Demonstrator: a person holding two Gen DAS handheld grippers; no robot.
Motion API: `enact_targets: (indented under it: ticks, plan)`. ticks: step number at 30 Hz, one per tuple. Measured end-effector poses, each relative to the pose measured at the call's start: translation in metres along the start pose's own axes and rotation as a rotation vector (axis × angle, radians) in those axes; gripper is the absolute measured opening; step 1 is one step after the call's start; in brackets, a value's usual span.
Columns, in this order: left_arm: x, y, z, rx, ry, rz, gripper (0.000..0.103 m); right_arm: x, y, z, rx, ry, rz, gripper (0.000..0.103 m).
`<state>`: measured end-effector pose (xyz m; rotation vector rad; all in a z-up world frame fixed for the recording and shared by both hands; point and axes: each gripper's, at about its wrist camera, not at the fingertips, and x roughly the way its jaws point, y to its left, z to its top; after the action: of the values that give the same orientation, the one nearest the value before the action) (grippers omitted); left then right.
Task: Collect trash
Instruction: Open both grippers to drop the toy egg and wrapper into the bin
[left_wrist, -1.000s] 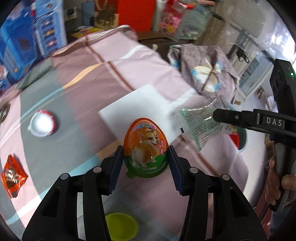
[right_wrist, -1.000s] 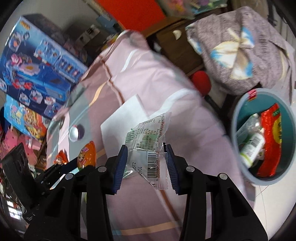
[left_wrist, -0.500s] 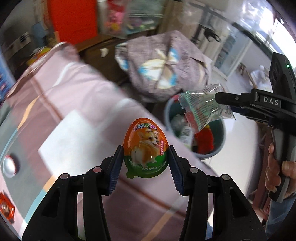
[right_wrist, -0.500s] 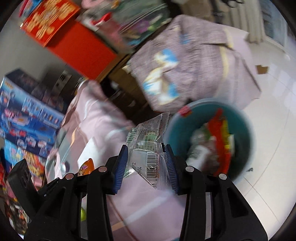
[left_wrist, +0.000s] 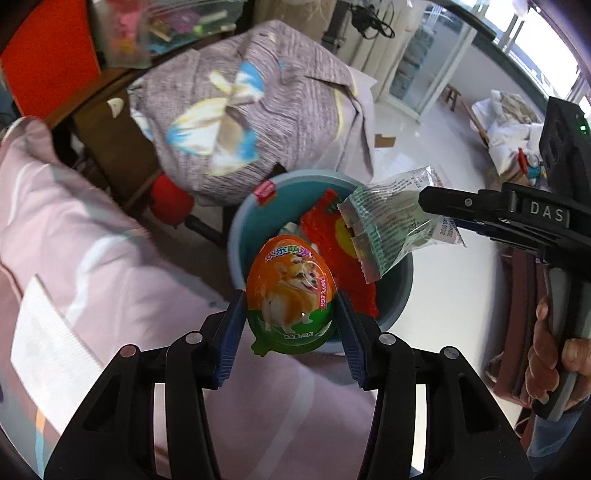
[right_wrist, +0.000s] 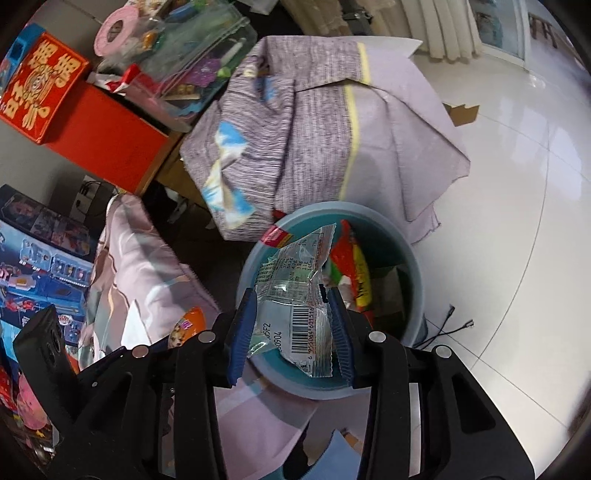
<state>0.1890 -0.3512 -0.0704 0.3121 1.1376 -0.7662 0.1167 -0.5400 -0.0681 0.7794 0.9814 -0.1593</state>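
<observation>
Two pieces of trash now hang over the bin (left_wrist: 236, 236), one in each tool; a second ago both were still above the pink-covered table (left_wrist: 92, 251), with the bin off to the side. Judgement: the carry is nearly finished and release is the step due.

Left of the bin: the table edge with a white sheet (left_wrist: 48, 347) lying on it. Behind the bin: a bundle draped in grey patterned cloth (left_wrist: 236, 107).

Left gripper (left_wrist: 291, 325): jaws partly open, blue pads pressed on both sides of the orange egg-shaped package (left_wrist: 291, 288) printed with a corgi. The grip looks unchanged across the second. In the left wrist view the egg sits over the near-left part of the bin mouth, close to the rim beside the table.

Right gripper (right_wrist: 293, 325): jaws partly open, pinching the clear plastic wrapper (right_wrist: 295, 291) with a barcode; the wrapper is crumpled between the pads. It hangs over the bin mouth, right of the egg.

Bin contents: a red and yellow snack bag (right_wrist: 354, 266) and other wrappers too jumbled to identify. A small red packet (left_wrist: 265, 192) rests on the far rim. The bin is partly filled, with room left.

Risk, as judged: the egg is close to the rim and could bounce out.
</observation>
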Motion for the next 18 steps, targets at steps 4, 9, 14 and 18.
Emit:
enact_targets:
  ticks: [4,9,14,18]
  plan:
    - [0.015,-0.006,0.009,0.002,0.016,-0.011,0.051,0.003,-0.009,0.005,0.012,0.007,-0.014,0.037]
    - [0.025,-0.004,0.015,-0.024,0.023,-0.003,0.073,0.009,-0.013,0.008,0.012,0.021,-0.026,0.033]
    - [0.029,0.003,0.012,-0.042,0.036,-0.001,0.076,0.018,-0.016,0.009,0.025,0.041,-0.023,0.033]
    - [0.028,0.008,0.009,-0.058,0.036,0.0,0.078,0.023,-0.013,0.009,0.026,0.053,-0.026,0.039]
